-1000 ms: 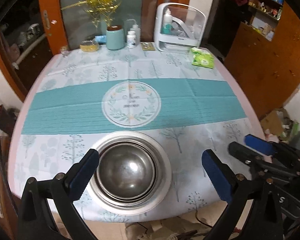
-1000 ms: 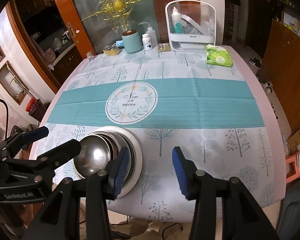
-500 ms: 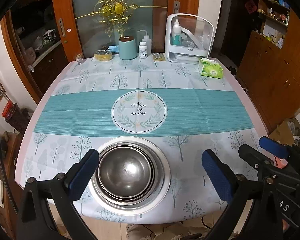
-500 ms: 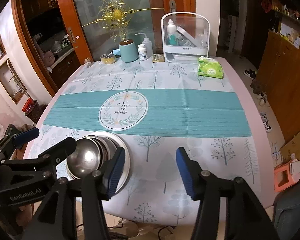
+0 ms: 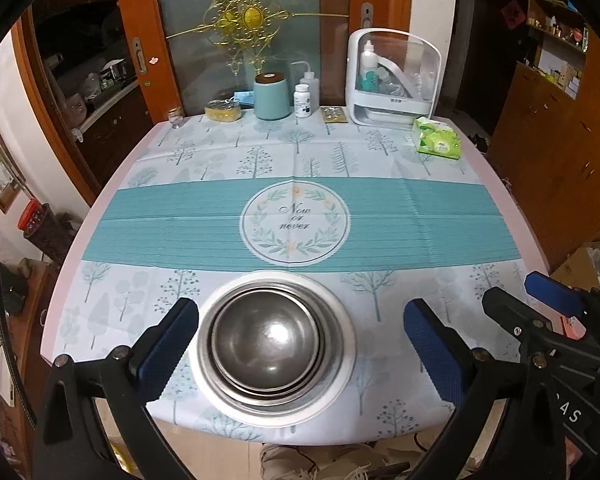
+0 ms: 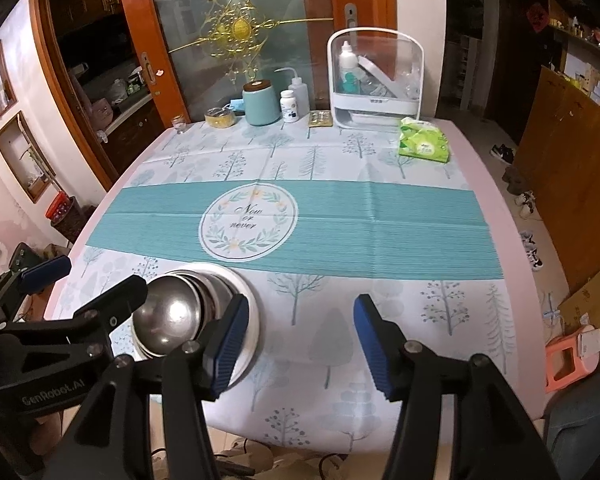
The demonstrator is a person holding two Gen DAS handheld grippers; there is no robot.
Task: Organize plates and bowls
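A stack of nested steel bowls (image 5: 266, 344) sits in a white plate (image 5: 342, 354) near the table's front edge. My left gripper (image 5: 298, 344) is open and empty, held above and in front of the stack, with its blue pads either side of it in view. The stack also shows in the right wrist view (image 6: 170, 318) on the plate (image 6: 250, 308). My right gripper (image 6: 298, 344) is open and empty, to the right of the stack, over bare tablecloth. The left gripper (image 6: 40, 312) partly hides the stack there.
At the back of the table stand a white storage caddy (image 5: 394, 80), a teal canister (image 5: 271, 96), bottles (image 5: 303, 100), a yellow dish (image 5: 223, 111) and a green tissue pack (image 5: 438, 143). Wooden cabinets (image 5: 556, 152) stand to the right. A doorway is at left.
Both grippers have drawn back and risen from the table, so more of the room shows. The bowl stack and plate have stayed in place.
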